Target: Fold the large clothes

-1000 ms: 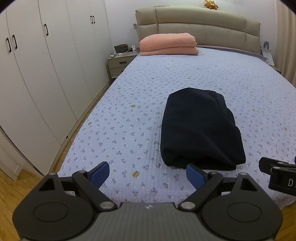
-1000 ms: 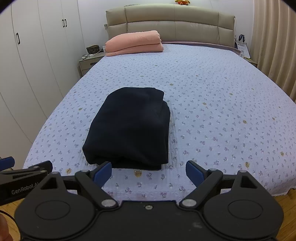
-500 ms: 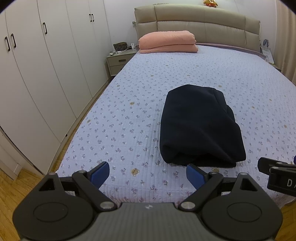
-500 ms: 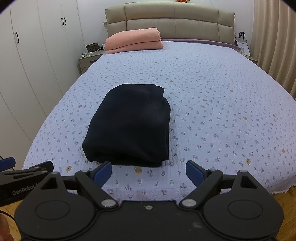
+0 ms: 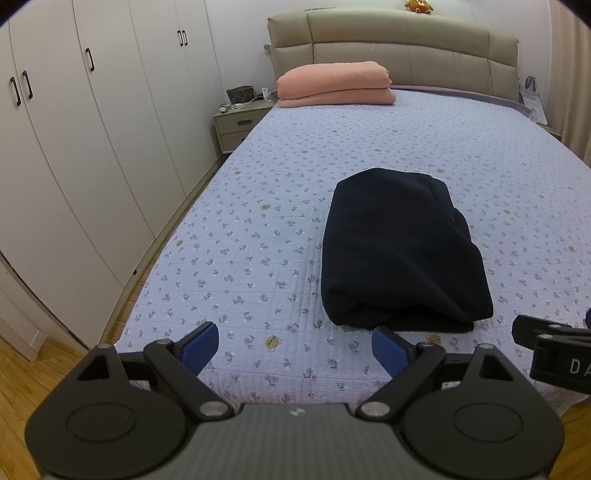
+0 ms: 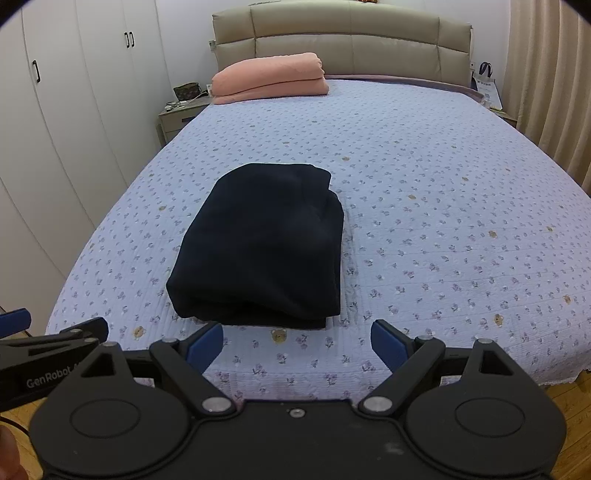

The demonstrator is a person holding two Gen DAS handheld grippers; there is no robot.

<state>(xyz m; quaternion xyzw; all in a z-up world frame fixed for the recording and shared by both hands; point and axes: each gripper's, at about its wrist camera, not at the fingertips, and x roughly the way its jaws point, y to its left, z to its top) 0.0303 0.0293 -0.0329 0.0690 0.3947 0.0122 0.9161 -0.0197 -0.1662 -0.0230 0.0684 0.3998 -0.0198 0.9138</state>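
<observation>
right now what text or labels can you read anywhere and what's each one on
"GenRobot", cut off after that: white lettering on the side of the left gripper, seen from the right wrist view.
"DA", cut off by the frame edge: white lettering on the side of the right gripper, seen from the left wrist view.
Print on the white bag beside the headboard: too small to read.

Right gripper cut off by right edge, beyond left gripper's right finger. Items on nightstand far ahead-left too small to identify. Plush toy atop headboard clipped by top edge.
</observation>
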